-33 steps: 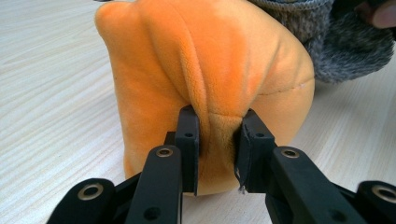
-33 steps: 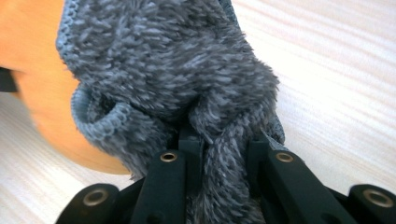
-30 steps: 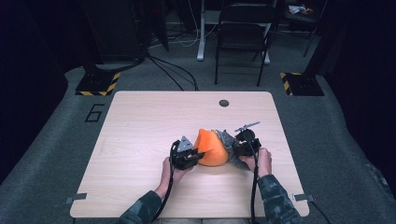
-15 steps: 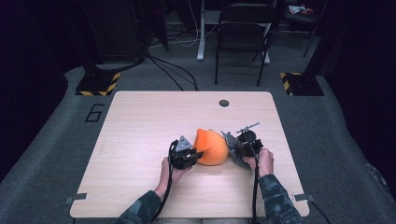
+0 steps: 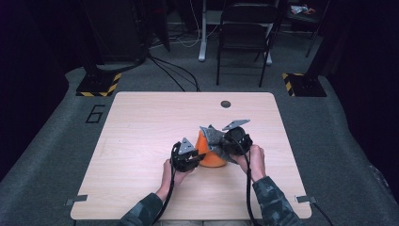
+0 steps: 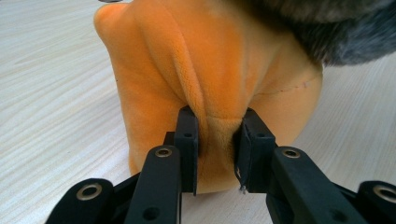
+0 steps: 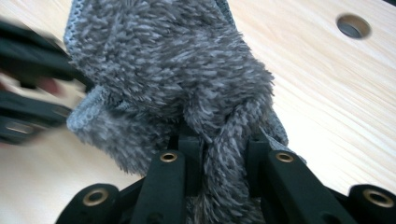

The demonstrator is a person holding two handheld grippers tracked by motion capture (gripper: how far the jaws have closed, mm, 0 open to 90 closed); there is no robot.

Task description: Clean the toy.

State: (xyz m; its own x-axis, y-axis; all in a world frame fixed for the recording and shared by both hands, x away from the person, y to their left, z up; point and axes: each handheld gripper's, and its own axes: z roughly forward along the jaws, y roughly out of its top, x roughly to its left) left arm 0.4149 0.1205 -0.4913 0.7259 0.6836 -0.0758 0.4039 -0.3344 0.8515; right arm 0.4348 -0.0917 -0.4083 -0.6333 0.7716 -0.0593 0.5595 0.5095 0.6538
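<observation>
I see the orange plush (image 5: 210, 151) sitting on the light wood bench (image 5: 141, 122), a little toward 4 o'clock from the bench centre, with a grey fleece (image 5: 212, 136) draped over its top. My left claw (image 5: 198, 157) comes at the plush from 9 o'clock; in the left gripper view its jaws are clamped on a raised fold of the orange plush (image 6: 210, 79), the fabric bunched between the pads and the plush's base touching the bench (image 6: 51, 93). The grey fleece (image 6: 345, 32) hangs over the plush at 1 o'clock in that view. My right claw (image 5: 221, 147) reaches in from 3 o'clock; in the right gripper view its jaws are pinched on a ridge of the grey fleece (image 7: 177, 79), pile spilling over both jaws. The left claw (image 7: 32, 88) blurs at 9 o'clock in that view, just beside the fleece. A round hole (image 7: 353, 26) in the bench (image 7: 336, 102) shows at 1 o'clock there; from the high view the hole (image 5: 226, 104) lies at 12 o'clock from the plush, near the far edge. A folding chair (image 5: 244, 33) stands on the floor beyond the bench.
</observation>
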